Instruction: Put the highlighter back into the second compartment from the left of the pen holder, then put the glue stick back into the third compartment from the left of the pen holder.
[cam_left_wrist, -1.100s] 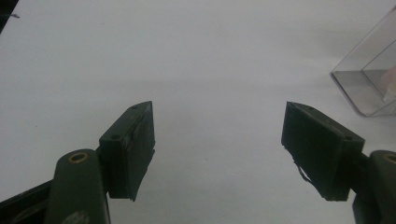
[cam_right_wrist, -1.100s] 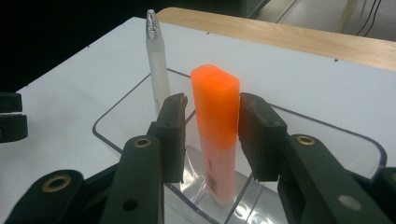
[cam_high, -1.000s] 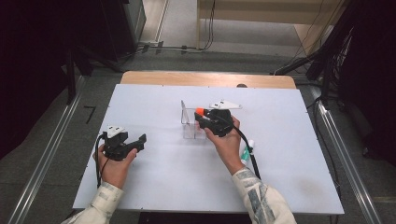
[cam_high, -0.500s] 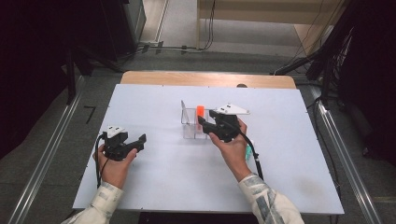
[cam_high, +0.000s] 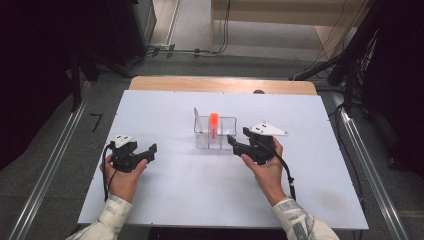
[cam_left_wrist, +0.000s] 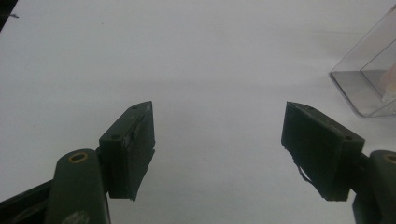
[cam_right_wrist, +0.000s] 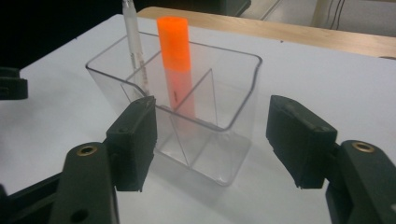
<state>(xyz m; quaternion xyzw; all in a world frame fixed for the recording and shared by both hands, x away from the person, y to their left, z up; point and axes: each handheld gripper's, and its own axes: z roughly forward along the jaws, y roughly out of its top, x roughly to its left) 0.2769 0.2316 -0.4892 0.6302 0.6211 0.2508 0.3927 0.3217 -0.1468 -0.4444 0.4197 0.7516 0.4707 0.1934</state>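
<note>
On the white tabletop (cam_high: 180, 195) we see a clear divided holder (cam_high: 216, 134) at centre. At its 3 o'clock, our right hand-held gripper (cam_high: 239, 145) has just been opening, jaws spread, nothing between. Inside stands the orange marker (cam_high: 214, 124), long axis upright, cap up. Our left hand-held gripper (cam_high: 148, 152) is spread.

A: What is under everything?
B: A white table top (cam_high: 175, 200), with a wooden strip (cam_high: 220, 84) along its far edge.
A: And around it?
B: A grey floor (cam_high: 65, 210), cables (cam_high: 200, 50) lying behind the table, and a metal rail (cam_high: 50, 170) on the left side.
</note>
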